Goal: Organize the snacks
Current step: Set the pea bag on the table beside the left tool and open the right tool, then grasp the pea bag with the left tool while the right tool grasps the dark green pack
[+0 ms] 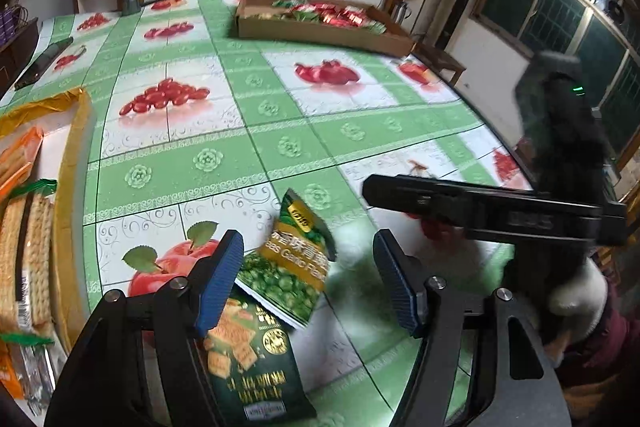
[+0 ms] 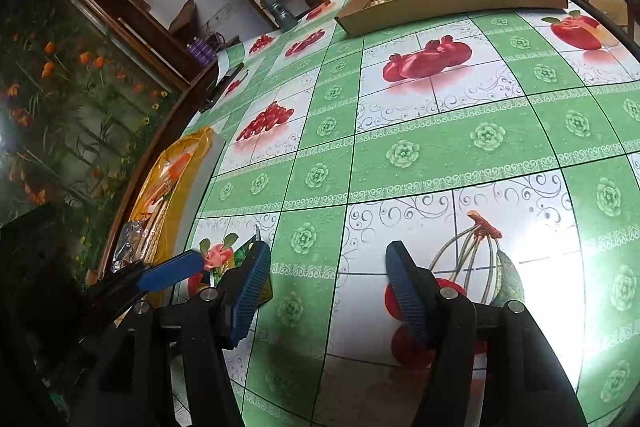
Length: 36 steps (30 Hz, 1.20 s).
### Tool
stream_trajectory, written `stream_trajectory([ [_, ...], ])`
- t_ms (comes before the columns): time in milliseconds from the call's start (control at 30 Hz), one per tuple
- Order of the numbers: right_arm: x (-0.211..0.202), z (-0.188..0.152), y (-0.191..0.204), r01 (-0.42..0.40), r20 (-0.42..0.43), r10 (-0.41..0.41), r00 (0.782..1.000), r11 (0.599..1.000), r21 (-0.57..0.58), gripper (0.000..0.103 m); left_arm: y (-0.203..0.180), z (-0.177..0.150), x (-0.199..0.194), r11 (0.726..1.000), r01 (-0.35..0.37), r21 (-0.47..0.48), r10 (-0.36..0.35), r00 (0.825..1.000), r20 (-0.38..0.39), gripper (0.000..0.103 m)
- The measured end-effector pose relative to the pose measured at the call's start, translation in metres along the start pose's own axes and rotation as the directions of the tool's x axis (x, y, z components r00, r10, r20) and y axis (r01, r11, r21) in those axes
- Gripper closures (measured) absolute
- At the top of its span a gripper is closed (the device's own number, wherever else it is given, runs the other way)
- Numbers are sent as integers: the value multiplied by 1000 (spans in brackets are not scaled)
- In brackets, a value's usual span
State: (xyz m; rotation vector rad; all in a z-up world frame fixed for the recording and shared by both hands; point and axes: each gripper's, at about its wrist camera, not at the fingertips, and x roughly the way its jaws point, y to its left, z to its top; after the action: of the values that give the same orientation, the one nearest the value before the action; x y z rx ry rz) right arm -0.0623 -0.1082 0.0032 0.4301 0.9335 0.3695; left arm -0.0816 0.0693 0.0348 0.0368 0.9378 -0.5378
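Hard to see: the dark green cracker bag (image 1: 256, 359) is partly hidden behind the left gripper (image 1: 308, 279)
Left gripper: wide open, holds nothing, low over the pea bag (image 1: 292, 259), which lies across the cracker bag
Right gripper (image 2: 324, 291): wide open, empty, above the tablecloth (image 2: 440, 155)
Gold tray (image 1: 76, 147): long cracker packs, at the left edge
Far cardboard box (image 1: 320, 35): red and green snack packs
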Motion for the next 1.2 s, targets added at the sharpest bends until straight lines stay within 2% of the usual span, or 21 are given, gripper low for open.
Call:
stream_trajectory([
  [33, 0, 0, -1, -2, 1, 2, 1000, 1000, 0, 41, -2, -1, 4, 1000, -16, 8, 16, 1000, -13, 46],
  [67, -1, -1, -1, -4, 2, 4, 1000, 1000, 0, 41, -2, -3, 7, 1000, -23, 13, 23, 999, -23, 63],
  [100, -1, -1, -2, -5, 3, 5, 1000, 1000, -1, 41, -3, -4, 10, 1000, -28, 14, 28, 999, -34, 67],
  [200, -2, -3, 0, -1, -1, 1, 1000, 1000, -6, 40, 2, -6, 7, 1000, -28, -9, 28, 999, -24, 69],
  [267, -2, -3, 3, 4, -4, -4, 1000, 1000, -12, 40, 11, -6, 0, 999, 0, -51, 0, 1000, -3, 83],
  [367, -2, -6, 8, 8, -17, -8, 1000, 1000, -29, 39, 25, -8, -15, 990, 64, -123, -59, 997, 44, 83],
  [433, 0, -8, 17, 2, -35, -4, 999, 999, -53, 39, 32, -9, -26, 987, 70, -148, -60, 996, 71, 83],
  [533, 7, -14, 33, -8, -75, 0, 997, 995, -97, 39, 41, -11, -30, 980, 74, -185, -62, 996, 70, 83],
  [600, 11, -16, 42, -16, -89, 5, 996, 993, -119, 39, 47, -10, -24, 969, 105, -223, -95, 994, 57, 68],
  [633, 9, -16, 45, -17, -84, 7, 996, 993, -118, 39, 47, -9, -21, 967, 108, -231, -100, 994, 47, 51],
  [733, 0, -15, 41, -4, -56, -2, 998, 995, -100, 39, 37, -1, -13, 978, 77, -194, -72, 997, 34, 41],
  [767, -4, -15, 37, 4, -48, -8, 999, 996, -90, 39, 32, 3, -7, 984, 63, -169, -61, 998, 18, 36],
  [833, -11, -15, 28, 16, -34, -19, 999, 998, -67, 38, 21, 8, 9, 993, 23, -119, -27, 999, -30, 32],
  [900, -18, -15, 18, 32, -18, -33, 999, 998, -49, 38, 8, 9, 24, 998, -33, -58, 30, 997, -65, 33],
  [933, -20, -14, 13, 37, -15, -38, 999, 998, -45, 38, 3, 9, 26, 998, -66, -22, 64, 996, -59, 33],
  [1000, -25, -15, 7, 50, -8, -50, 999, 998, -39, 38, -4, 8, 26, 994, -107, 12, 108, 992, -65, 54],
  [1033, -26, -15, 5, 54, -5, -55, 998, 998, -38, 38, -3, 8, 25, 995, -102, 8, 102, 993, -64, 67],
  [1200, -25, -17, 4, 51, -7, -51, 999, 998, -45, 38, 21, 4, 4, 994, -37, -106, 36, 999, -13, 67],
])
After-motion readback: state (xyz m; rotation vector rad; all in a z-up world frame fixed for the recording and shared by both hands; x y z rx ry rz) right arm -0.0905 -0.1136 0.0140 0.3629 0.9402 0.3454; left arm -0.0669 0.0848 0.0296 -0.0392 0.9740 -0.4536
